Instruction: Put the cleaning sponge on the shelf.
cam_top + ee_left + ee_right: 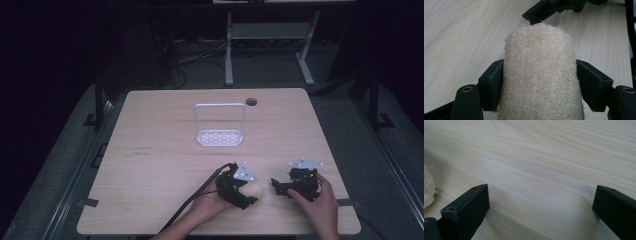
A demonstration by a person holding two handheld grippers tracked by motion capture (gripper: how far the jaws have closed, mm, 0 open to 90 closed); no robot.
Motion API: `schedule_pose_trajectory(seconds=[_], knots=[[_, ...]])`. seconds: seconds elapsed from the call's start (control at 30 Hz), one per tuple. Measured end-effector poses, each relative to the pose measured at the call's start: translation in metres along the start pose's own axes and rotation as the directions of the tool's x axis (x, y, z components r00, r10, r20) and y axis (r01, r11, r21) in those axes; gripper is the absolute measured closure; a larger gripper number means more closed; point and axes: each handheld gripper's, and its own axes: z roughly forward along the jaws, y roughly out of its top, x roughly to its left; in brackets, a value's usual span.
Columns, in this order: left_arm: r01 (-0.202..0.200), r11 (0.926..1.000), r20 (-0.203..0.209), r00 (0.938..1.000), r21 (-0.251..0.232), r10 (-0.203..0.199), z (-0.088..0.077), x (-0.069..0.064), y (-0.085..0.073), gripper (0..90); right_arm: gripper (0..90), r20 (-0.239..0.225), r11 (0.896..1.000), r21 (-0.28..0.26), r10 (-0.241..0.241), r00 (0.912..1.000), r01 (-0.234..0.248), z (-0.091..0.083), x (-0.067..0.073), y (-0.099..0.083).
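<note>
Loofah (540, 75) sits clamped in the left tool (248, 191) near the table's (165, 165) front edge; right tool (276, 186) gapes, holding nothing. Grab's done, I'd say; lifting comes next.

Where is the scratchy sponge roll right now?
The loofah roll sits between the left gripper's jaws, which press its sides, near the front edge of the wooden table in the high view, just left of the right gripper.

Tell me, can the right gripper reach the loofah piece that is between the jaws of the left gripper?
Probably yes. The right gripper is open with nothing between its jaws, and points toward the loofah piece, whose free end sticks out of the left gripper. Only bare table lies between them.
</note>
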Motion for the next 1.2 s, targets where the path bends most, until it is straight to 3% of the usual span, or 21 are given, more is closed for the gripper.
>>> schedule_pose_trajectory(seconds=[0.67, 1.2], knots=[[0.023, 0.9994, -0.025, 0.9994, -0.027, -0.024, -0.019, 0.011, -0.003, 28.3, 0.7, 0.0, 1.0, 0.0, -0.001, 1.0, 0.001, 0.0, 0.0, 0.0], [0.054, 0.9975, -0.066, 0.9962, -0.044, -0.057, -0.036, 0.029, -0.009, 28.3, 0.7, 0.0, 1.0, 0.0, -0.001, 1.0, 0.001, 0.0, 0.0, 0.0]])
